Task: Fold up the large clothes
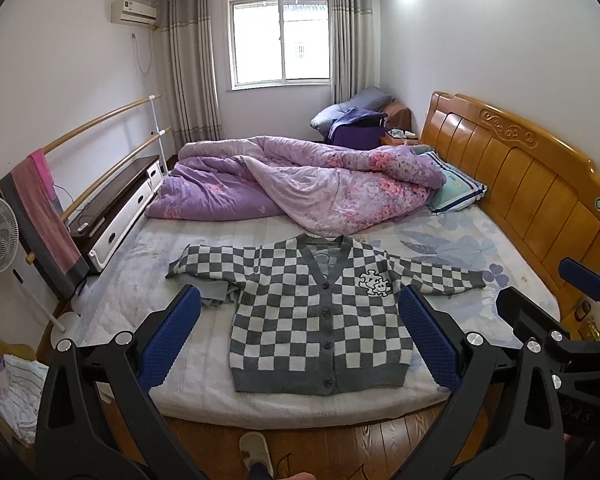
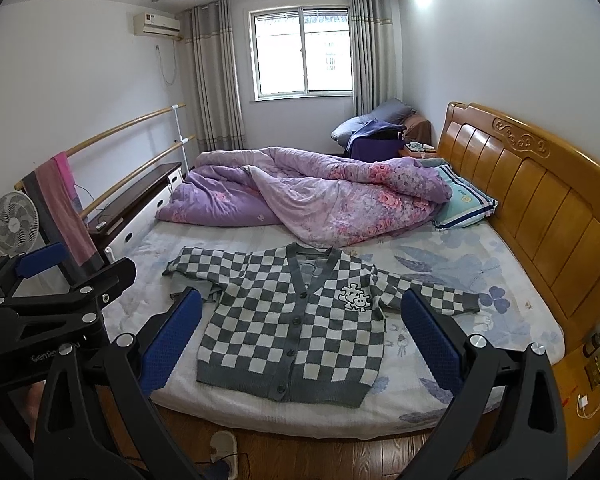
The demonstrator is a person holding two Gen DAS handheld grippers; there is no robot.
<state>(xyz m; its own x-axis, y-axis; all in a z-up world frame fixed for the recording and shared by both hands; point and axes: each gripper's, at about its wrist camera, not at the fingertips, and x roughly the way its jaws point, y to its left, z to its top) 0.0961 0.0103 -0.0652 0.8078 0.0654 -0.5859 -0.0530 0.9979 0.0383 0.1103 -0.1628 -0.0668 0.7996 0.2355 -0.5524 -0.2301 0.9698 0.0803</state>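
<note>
Left gripper [image 1: 298, 336] and right gripper [image 2: 302, 338] both spread wide, empty, off the bed's [image 1: 460, 240] near edge | checkered cardigan [image 1: 316, 316] flat, buttoned, sleeves out | risk: pads snag the sheet or bunched left sleeve [image 1: 208, 268], skewing fold | quilt [image 1: 300, 180] crowds collar

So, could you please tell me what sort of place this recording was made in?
A home bedroom, most likely: a bed with a wooden headboard, a rumpled purple quilt, and a curtained window. A checked cardigan lies flat on the bed.
</note>
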